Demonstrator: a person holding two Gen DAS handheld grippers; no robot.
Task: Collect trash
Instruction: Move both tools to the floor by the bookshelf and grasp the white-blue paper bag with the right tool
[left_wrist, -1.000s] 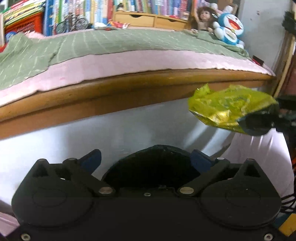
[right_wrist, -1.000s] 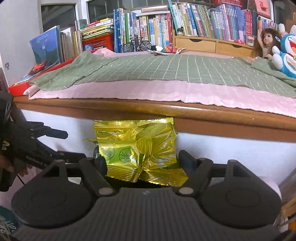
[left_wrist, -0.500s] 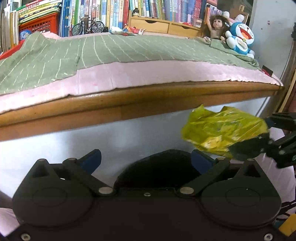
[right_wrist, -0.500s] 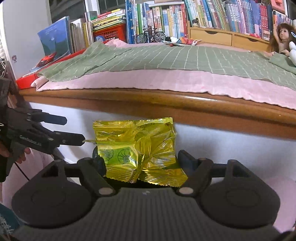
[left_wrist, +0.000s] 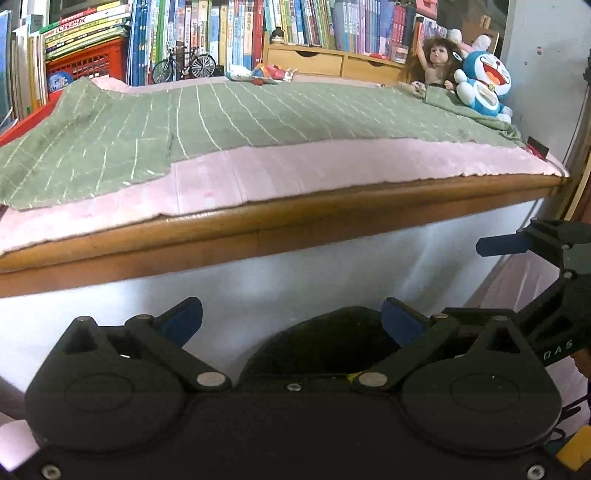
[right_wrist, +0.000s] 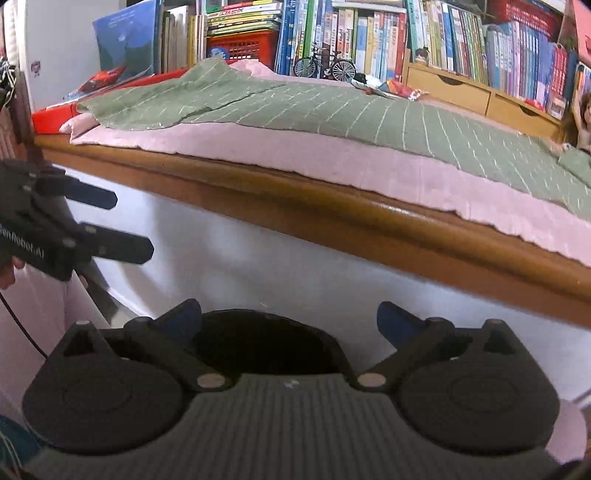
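Observation:
My right gripper is opening wide, with nothing between its blue pads. Just beyond them lies the dark round mouth of a black bin. The yellow snack wrapper is out of sight, apart from a small yellow sliver at the bin's rim in the left wrist view. My left gripper stands open and empty over the same dark mouth. In the right wrist view it shows at the left with its fingers apart. One finger of the right gripper reaches in from the right.
A wooden bed edge runs across above a white panel. Pink and green covers lie on the bed. A colourful crumpled item rests at the bed's far side, near a toy bicycle, books, a doll and a blue plush toy.
The yellow wrapper has left the right gripper's jaws and dropped out of view, and those jaws have spread wide. The right gripper has rolled, so the bed edge now slants.

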